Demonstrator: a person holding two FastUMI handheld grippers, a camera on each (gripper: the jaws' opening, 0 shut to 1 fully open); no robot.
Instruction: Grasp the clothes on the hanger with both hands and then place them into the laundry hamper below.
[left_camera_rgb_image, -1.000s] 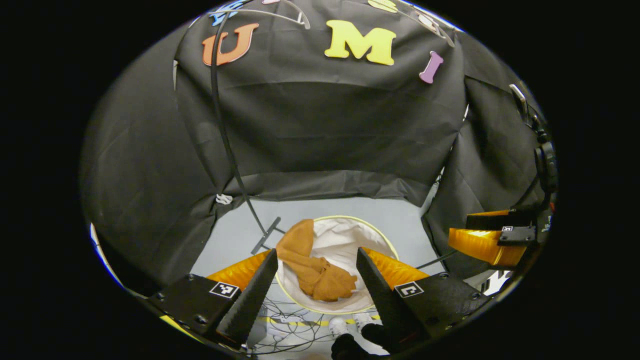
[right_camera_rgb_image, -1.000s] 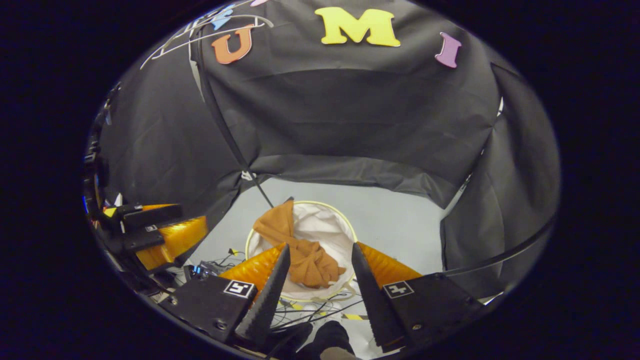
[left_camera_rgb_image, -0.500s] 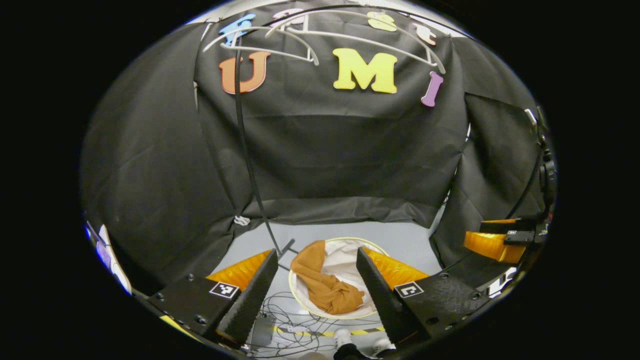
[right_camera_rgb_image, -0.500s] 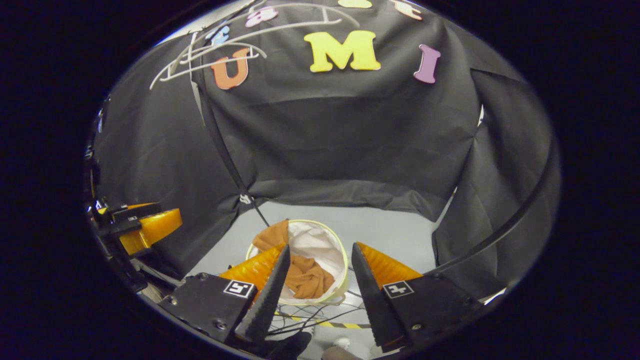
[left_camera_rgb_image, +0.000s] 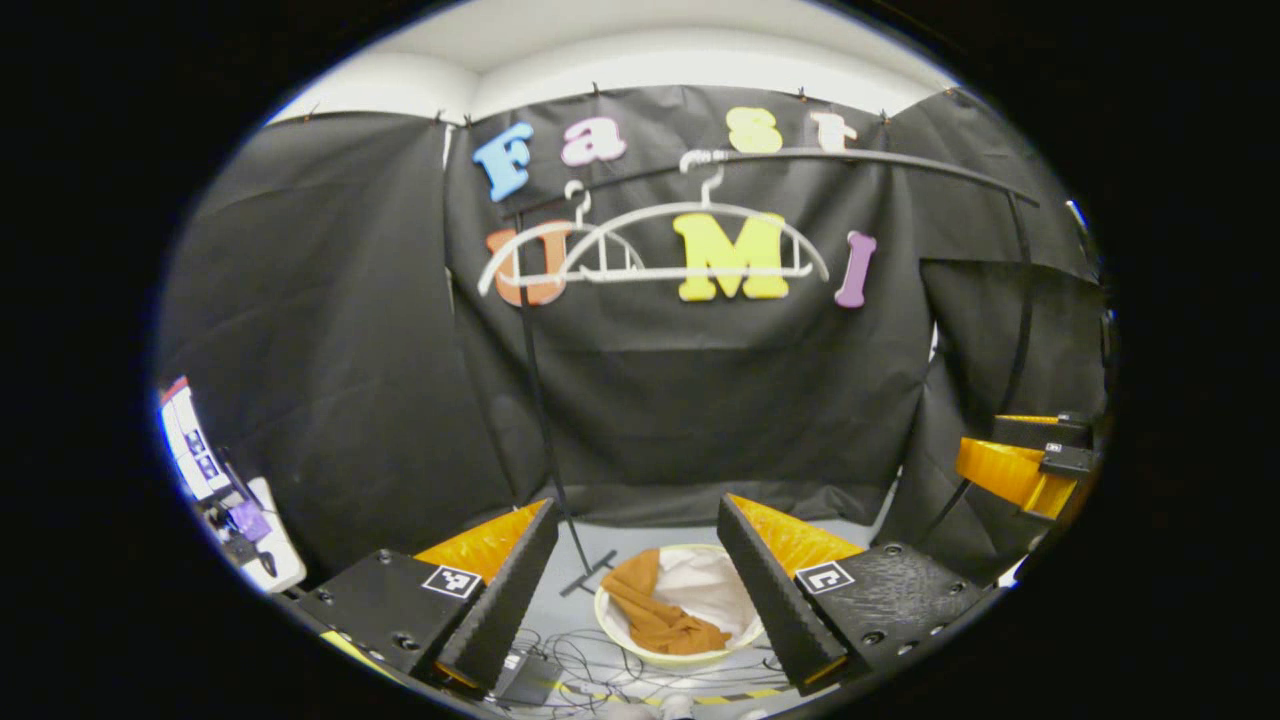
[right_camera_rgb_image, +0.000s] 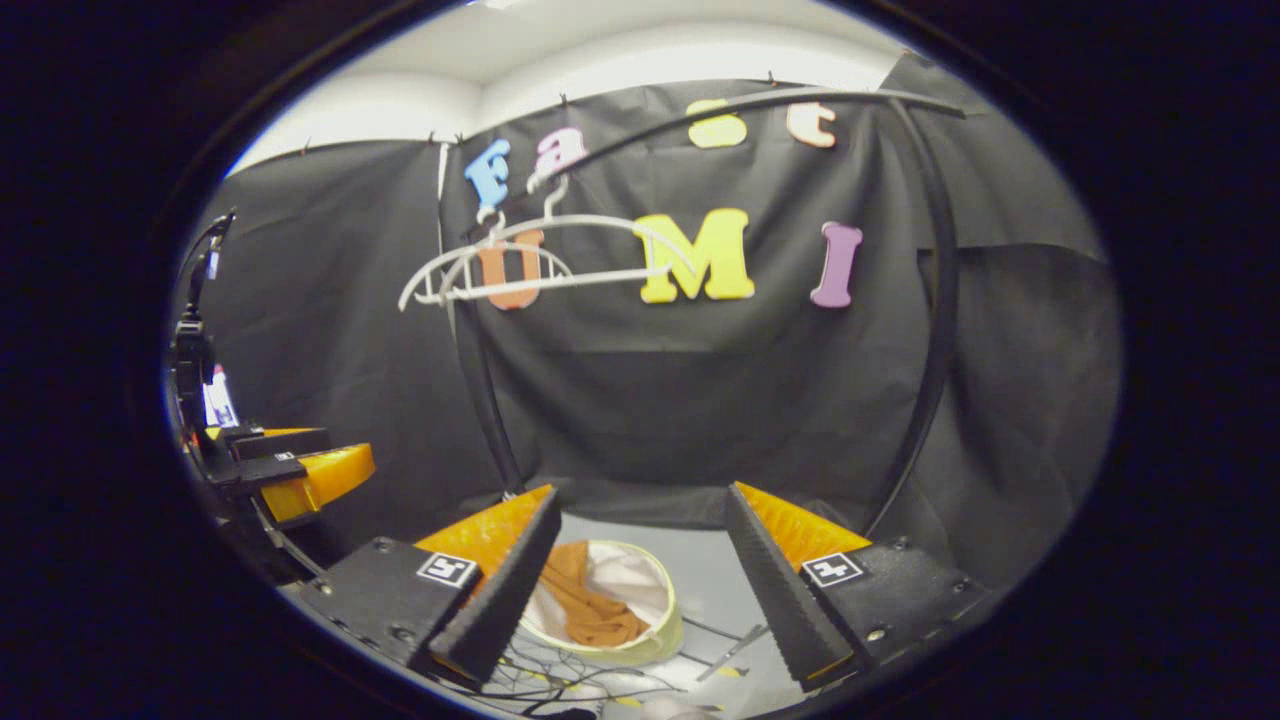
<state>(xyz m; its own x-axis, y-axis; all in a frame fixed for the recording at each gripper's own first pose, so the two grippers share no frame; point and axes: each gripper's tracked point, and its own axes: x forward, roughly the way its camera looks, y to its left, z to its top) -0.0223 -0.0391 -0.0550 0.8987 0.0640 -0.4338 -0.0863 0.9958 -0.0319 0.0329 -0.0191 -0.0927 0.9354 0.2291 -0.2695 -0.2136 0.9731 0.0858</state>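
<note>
Both jaws gape wide, nothing in them. The brown garment (left_camera_rgb_image: 660, 615) lies crumpled in the hamper (left_camera_rgb_image: 640, 655) on the floor, one end over the rim. Soft, light, floppy: I'd pinch a raised fold. Hangers (left_camera_rgb_image: 650, 245) hang bare.

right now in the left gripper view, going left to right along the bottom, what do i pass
Equipment with a lit screen → left tool's left finger → rack foot → orange garment in the laundry hamper → left tool's right finger → right tool at the far right edge.
</note>
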